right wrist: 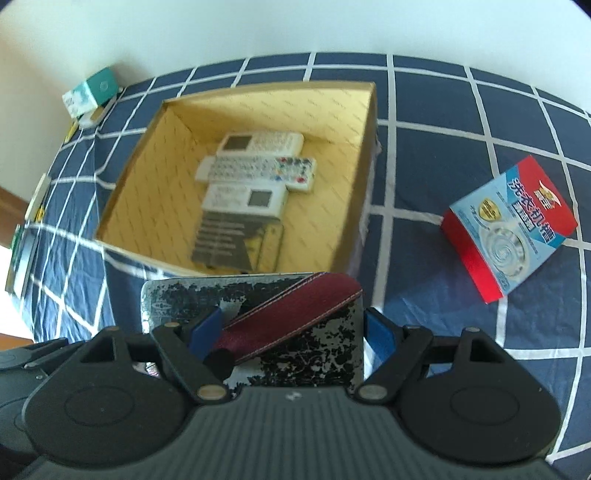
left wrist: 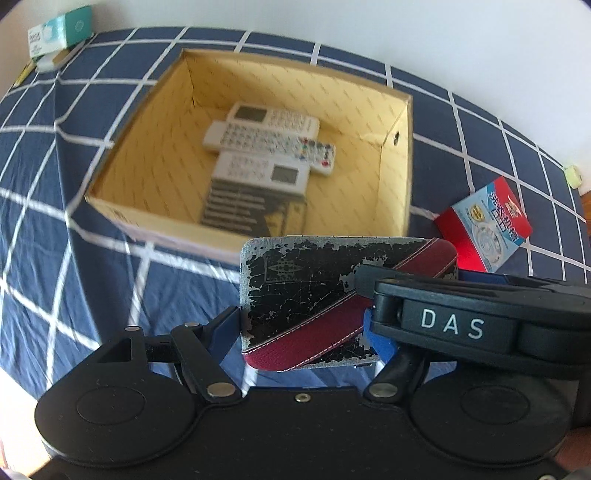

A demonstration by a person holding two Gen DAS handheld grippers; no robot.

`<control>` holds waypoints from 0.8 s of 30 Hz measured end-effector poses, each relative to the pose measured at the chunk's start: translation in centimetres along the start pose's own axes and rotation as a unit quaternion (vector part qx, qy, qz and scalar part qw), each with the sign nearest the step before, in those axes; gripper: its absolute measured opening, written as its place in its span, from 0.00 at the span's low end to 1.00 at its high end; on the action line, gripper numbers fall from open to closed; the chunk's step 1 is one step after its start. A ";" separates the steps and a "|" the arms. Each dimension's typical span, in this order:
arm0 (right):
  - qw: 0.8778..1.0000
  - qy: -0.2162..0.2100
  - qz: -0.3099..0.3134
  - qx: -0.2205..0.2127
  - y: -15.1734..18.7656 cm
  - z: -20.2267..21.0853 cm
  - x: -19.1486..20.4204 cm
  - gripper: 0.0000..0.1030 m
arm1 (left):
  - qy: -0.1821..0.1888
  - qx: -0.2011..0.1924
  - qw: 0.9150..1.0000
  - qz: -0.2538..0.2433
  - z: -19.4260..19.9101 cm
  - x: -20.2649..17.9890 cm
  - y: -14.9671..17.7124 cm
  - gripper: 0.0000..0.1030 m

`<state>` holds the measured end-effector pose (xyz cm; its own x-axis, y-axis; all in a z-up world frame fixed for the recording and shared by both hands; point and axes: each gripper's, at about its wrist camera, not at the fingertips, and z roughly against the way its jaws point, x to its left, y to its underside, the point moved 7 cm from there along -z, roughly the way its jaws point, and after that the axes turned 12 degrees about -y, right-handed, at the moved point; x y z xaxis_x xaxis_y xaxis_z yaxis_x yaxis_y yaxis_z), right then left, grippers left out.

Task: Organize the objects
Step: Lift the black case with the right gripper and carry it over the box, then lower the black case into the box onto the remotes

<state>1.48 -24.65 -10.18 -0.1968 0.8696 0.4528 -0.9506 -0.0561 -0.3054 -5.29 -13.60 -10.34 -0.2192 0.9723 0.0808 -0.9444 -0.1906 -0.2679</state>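
- Left gripper clamped on worn black case with a maroon diagonal band; blue pads touch both of its side edges.
- Right gripper straddles the same case; right pad touches its edge, left pad sits over the top face (can't tell if it really grips).
- Case held flat, just in front of the near wall of the open cardboard box, not inside it.
- Box sits on blue checked cloth; inside it three white remotes side by side, plus a dark booklet under the nearest one.
- Red-blue detergent box lies on cloth right of the cardboard box, apart from it.
- Teal tissue box at far left edge by the wall.
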 end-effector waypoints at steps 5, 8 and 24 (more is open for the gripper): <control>1.000 0.005 -0.010 -0.015 -1.7 -0.7 2.0 0.79 | 0.005 -0.009 1.000 -0.017 0.0 2.1 -2.4 0.70; 1.000 0.007 -0.013 -0.022 -3.0 -1.3 3.0 0.79 | 0.007 -0.014 1.000 -0.024 -0.2 3.3 -3.9 0.70; 0.999 0.017 -0.041 -0.021 -10.6 -8.1 4.0 0.79 | 0.017 -0.001 0.999 -0.051 -6.1 6.1 -12.8 0.70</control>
<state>12.73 -16.60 -11.92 -0.1093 0.8868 0.4491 -0.9524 0.0359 -0.3027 6.99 -4.36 -12.30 -0.1131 0.9907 0.0753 -0.9611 -0.0898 -0.2611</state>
